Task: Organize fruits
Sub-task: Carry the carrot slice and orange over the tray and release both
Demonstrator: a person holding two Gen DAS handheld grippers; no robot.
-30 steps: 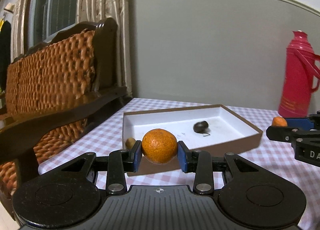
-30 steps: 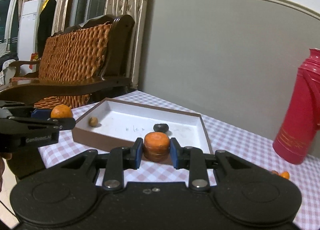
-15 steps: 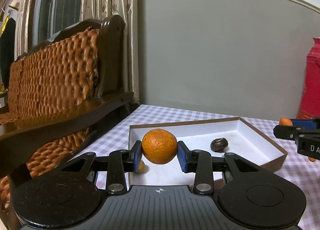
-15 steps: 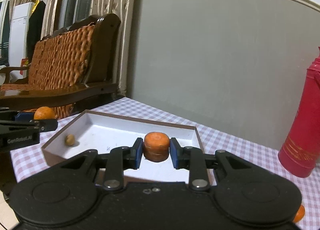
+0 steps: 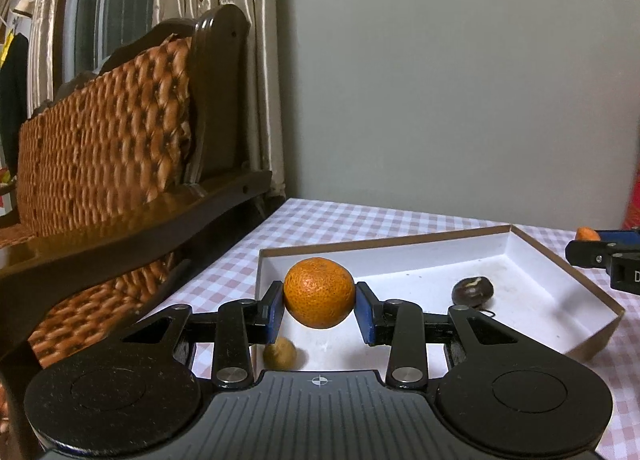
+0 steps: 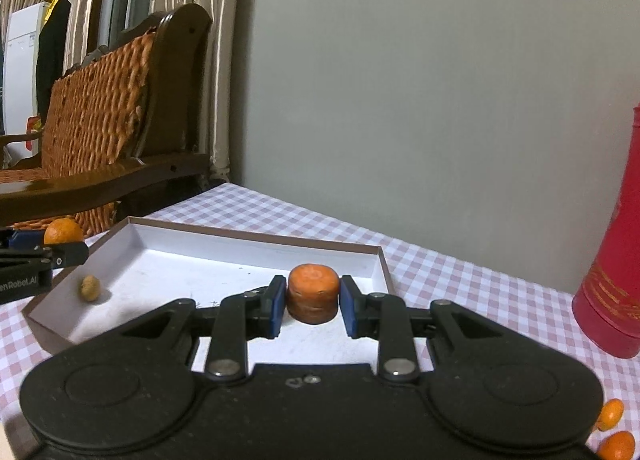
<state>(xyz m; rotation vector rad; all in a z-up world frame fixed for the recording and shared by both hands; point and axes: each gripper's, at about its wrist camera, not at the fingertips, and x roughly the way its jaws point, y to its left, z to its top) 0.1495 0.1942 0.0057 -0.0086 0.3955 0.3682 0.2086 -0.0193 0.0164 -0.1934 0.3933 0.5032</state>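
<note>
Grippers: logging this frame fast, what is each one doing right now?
Left gripper: shut on the mandarin.
Right gripper: shut on the carrot chunk.

Your left gripper [image 5: 319,310] holds a mandarin [image 5: 319,292] above the near-left corner of the tray [image 5: 560,260]. In the tray: 1 small nut [image 5: 280,354] near left, 1 chestnut [image 5: 472,291] further right. Your right gripper [image 6: 312,306] holds a carrot piece [image 6: 313,292] over the tray's right part. Right of the tray stands a flask [image 6: 612,260]; 2 small fruits [image 6: 610,414], possibly kumquats, lie before it. A chair [image 5: 108,164] sits left of the table [image 5: 340,220].
</note>
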